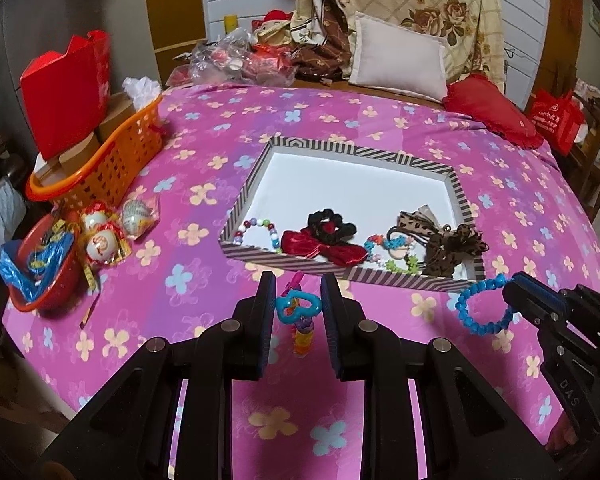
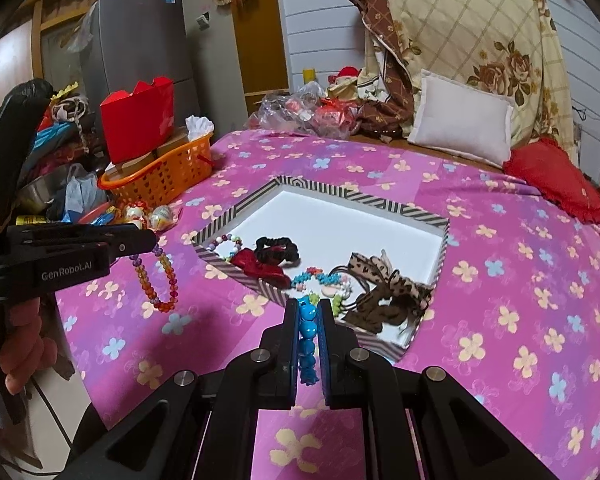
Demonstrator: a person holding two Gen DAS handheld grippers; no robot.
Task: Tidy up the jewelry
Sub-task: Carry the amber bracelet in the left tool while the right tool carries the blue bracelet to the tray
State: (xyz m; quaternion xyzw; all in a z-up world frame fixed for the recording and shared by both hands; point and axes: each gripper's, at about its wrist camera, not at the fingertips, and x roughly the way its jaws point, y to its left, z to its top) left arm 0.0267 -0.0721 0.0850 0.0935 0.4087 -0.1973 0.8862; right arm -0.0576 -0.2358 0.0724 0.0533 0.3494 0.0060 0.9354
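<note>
Two grippers hung above the pink flowered bedspread (image 1: pixel 340 120), each carrying a bracelet. Far left, an orange basket (image 1: pixel 112 168) with a red box (image 1: pixel 68 88) sat at the bed's edge, a red bowl (image 1: pixel 48 276) and wrapped round ornaments (image 1: pixel 104 236) just beside it. Left gripper (image 1: pixel 298 306) was narrowed on a multicolour bead bracelet (image 2: pixel 158 276); its blue heart charm (image 1: pixel 298 306) sat between the pads, beads dangling free below, clear of the cover. Centre, the striped tray (image 1: pixel 340 148) lay on the bedspread, its near row filled: a pastel bead bracelet (image 1: pixel 260 230) leftmost, then red bow (image 1: pixel 324 250) touching a black scrunchie (image 1: pixel 332 226), small colourful bead pieces (image 1: pixel 392 248), leopard-print ribbon ties (image 1: pixel 452 240) at the right corner. Far half of the tray was bare white. Right gripper (image 2: pixel 309 312) was clamped tight on a blue bead bracelet (image 1: pixel 480 306), loop hanging off the tips, just short of the tray's near rim. White pillow (image 1: pixel 400 64) and red cushion (image 1: pixel 496 112) lay behind, far right.
</note>
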